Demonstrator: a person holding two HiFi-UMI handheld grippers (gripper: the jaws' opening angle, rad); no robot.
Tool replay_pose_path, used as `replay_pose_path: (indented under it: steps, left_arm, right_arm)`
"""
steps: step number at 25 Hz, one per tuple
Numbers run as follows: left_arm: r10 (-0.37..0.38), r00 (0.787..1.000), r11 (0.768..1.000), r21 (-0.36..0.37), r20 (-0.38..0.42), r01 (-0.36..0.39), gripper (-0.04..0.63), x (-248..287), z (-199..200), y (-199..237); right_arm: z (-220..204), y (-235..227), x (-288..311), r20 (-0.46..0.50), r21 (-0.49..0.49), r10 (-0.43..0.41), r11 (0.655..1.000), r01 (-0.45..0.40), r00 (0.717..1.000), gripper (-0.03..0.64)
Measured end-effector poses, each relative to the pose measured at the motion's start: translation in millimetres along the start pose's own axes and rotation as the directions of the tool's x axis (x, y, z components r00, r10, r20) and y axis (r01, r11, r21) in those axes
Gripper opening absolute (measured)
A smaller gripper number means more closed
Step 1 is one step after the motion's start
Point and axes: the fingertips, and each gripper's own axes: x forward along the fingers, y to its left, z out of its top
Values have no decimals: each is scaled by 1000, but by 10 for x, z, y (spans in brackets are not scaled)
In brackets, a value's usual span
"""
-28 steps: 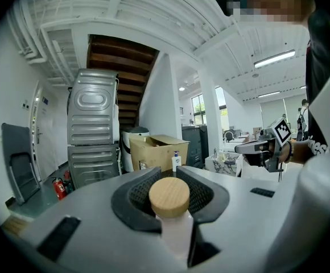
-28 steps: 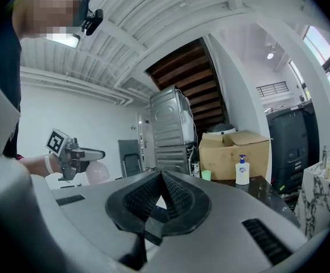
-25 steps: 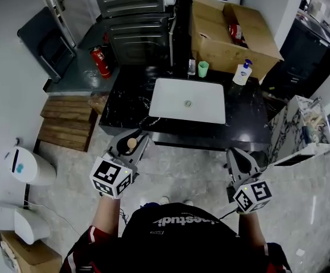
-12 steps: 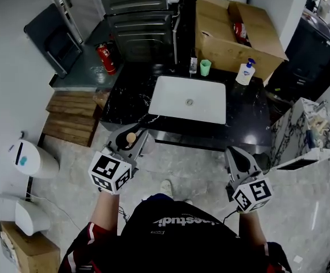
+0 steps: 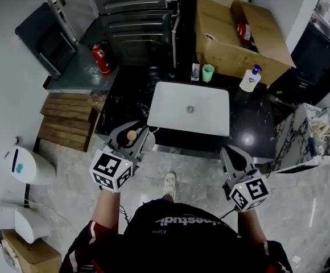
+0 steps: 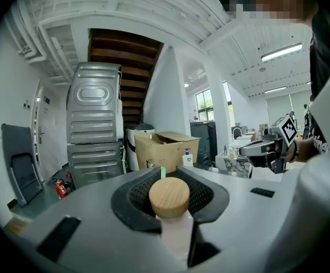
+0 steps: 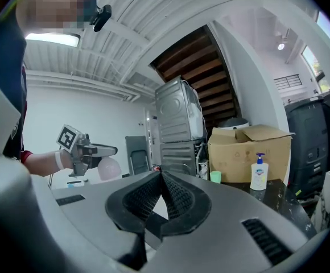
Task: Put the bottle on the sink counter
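Wood caps the pale pink bottle (image 6: 169,198), and we see the left gripper (image 5: 133,131) clamped on it, the jaws pressing its neck from both sides just under the round cap. From the head view, we find the bottle held upright at the near left edge of the black marble sink counter (image 5: 125,98), left of the white rectangular basin (image 5: 170,104). The right gripper (image 7: 161,176) is clenched on nothing, its ribbed black pads meeting tip to tip; it hangs at the counter's near right edge. At the far side of the counter we see a small green cup (image 5: 208,72), and to its right a white pump soap bottle (image 5: 249,79). An open brown cardboard box (image 5: 233,36) stands behind them.
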Motion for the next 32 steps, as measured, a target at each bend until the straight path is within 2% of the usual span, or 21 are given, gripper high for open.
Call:
replay_pose_path:
  steps: [7, 11, 16, 26, 32]
  left_arm:
    - [-26, 1000, 1000, 2, 3, 26, 94, 592, -66, 762]
    - [-31, 999, 998, 58, -13, 31, 94, 911, -170, 1140]
    - [-51, 998, 996, 71, -27, 53, 94, 1276, -368, 1541]
    - [-54, 998, 996, 73, -8, 55, 94, 2175, -719, 2121]
    - [-41, 999, 996, 74, -19, 42, 94, 2828, -1032, 2453]
  right_arm:
    - [147, -179, 926, -21, -11, -15, 1000, 14, 1000, 38]
    - [200, -227, 1356, -31, -16, -30, 999, 30, 999, 38]
    - [271, -267, 1724, -34, -18, -48, 999, 48, 998, 38]
    - [133, -514, 2388, -81, -32, -24, 999, 21, 996, 38]
    - [35, -851, 2721, -116, -10, -12, 1000, 11, 993, 38]
